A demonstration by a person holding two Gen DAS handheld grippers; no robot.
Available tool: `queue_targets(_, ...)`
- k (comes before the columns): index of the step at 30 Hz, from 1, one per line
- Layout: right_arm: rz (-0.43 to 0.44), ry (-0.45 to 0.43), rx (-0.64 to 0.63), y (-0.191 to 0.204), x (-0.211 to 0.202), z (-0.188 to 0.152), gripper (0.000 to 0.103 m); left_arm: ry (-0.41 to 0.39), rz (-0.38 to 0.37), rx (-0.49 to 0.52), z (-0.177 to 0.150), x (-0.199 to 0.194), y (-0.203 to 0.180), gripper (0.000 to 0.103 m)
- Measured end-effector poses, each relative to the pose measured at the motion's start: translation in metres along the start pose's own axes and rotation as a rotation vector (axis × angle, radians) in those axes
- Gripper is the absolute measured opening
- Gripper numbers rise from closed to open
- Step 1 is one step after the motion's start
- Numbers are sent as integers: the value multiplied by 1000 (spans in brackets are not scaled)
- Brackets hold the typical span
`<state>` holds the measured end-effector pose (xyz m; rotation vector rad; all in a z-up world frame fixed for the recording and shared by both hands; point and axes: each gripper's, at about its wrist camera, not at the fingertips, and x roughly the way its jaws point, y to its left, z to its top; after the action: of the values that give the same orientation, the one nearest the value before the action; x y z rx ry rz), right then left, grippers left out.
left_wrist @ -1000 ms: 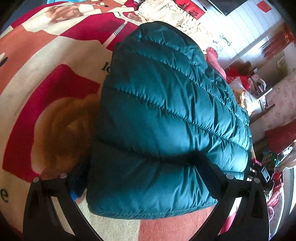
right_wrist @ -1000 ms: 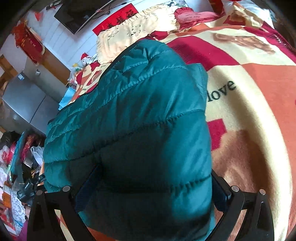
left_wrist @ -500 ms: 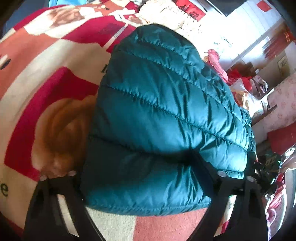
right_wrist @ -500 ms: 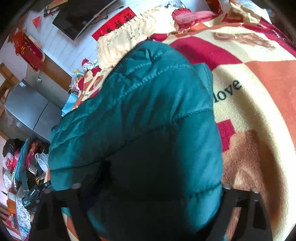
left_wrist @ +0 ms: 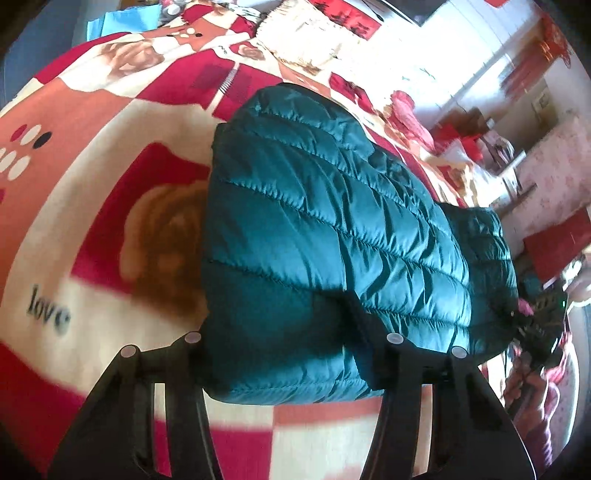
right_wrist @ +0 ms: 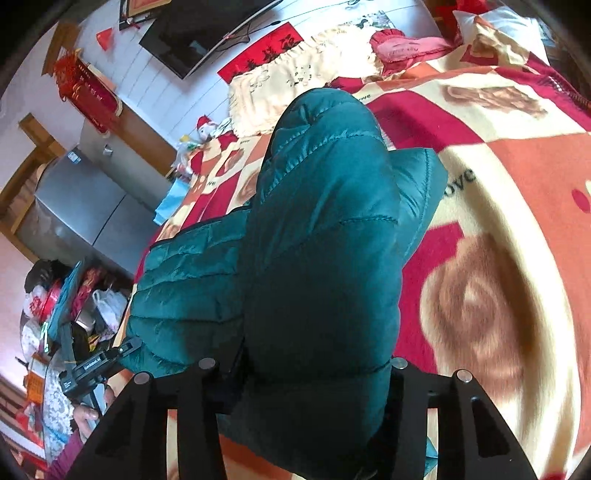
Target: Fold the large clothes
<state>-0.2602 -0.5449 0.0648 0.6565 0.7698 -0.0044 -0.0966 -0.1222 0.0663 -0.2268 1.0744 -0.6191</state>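
Note:
A teal quilted puffer jacket (left_wrist: 325, 240) is bunched into a thick fold over a red, cream and orange blanket (left_wrist: 110, 184) printed with roses and the word "love". My left gripper (left_wrist: 288, 343) is shut on the jacket's near edge, its black fingers sunk into the padding. The same jacket (right_wrist: 325, 251) fills the right wrist view, raised in a hump. My right gripper (right_wrist: 306, 365) is shut on its other near edge. Both hold the fabric lifted off the blanket (right_wrist: 498, 258). The other gripper (right_wrist: 96, 365) shows at the lower left of the right wrist view.
A cream fringed cloth (right_wrist: 295, 81) and a red cushion (right_wrist: 402, 44) lie at the bed's far end. A dark screen (right_wrist: 207, 29) hangs on the wall. A grey cabinet (right_wrist: 81, 214) and cluttered bags (right_wrist: 74, 302) stand beside the bed.
Both grippers have risen and pulled back with the jacket. The jacket's far end has lifted and folded inward, so more blanket shows around it.

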Motion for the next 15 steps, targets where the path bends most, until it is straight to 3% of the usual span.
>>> queue_targets(7, 13, 87, 24, 2, -40, -56, 47, 59, 9, 65, -54, -30, 3, 53)
queue_targets(9, -20, 99, 26, -1, -46, -70, 51, 66, 35, 74, -64, -26, 2, 54)
queue_targets(12, -121, 110, 38, -12, -42, -85, 64, 46, 88, 66, -68, -22, 0, 66)
queue_targets(14, -167, 116, 70, -25, -32, -90, 76, 30, 122, 57, -70, -28, -3, 69)
queue_targets(15, -175, 110, 74, -27, -31, -90, 76, 23, 130, 57, -71, -31, -2, 69)
